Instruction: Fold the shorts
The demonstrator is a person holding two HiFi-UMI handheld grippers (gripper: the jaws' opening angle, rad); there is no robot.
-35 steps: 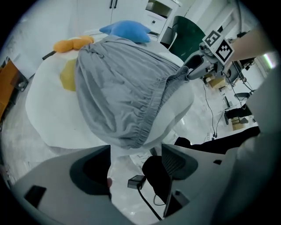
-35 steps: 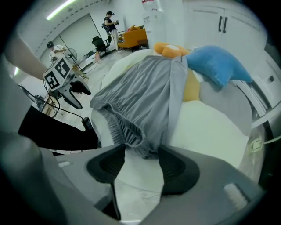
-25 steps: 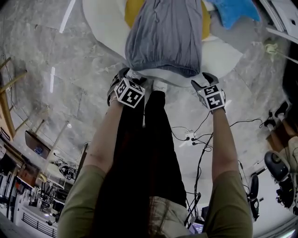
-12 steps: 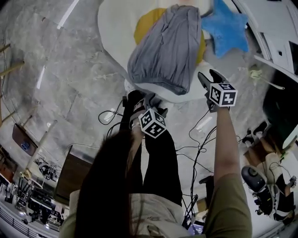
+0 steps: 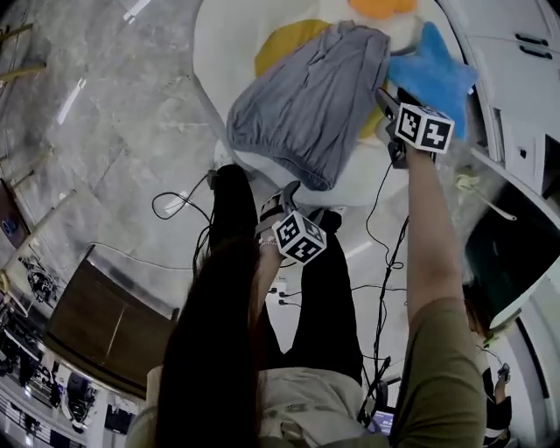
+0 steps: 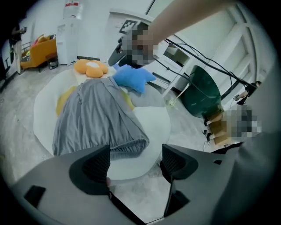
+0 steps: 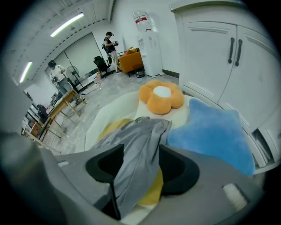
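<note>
Left gripper [image 5: 278, 201] and right gripper [image 5: 391, 101] both gape, empty — upper right, the right risks pinching the blue cushion [image 5: 442, 66] along with the shorts [image 5: 306, 96].

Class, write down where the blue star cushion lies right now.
In the head view it is at upper right: the blue cushion lies at the white mat's edge, right of the grey shorts, just below the orange cushion.

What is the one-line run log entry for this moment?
shorts: lying on white mat | left gripper: open, empty, near mat edge | right gripper: open, above shorts' far end, not gripping
</note>
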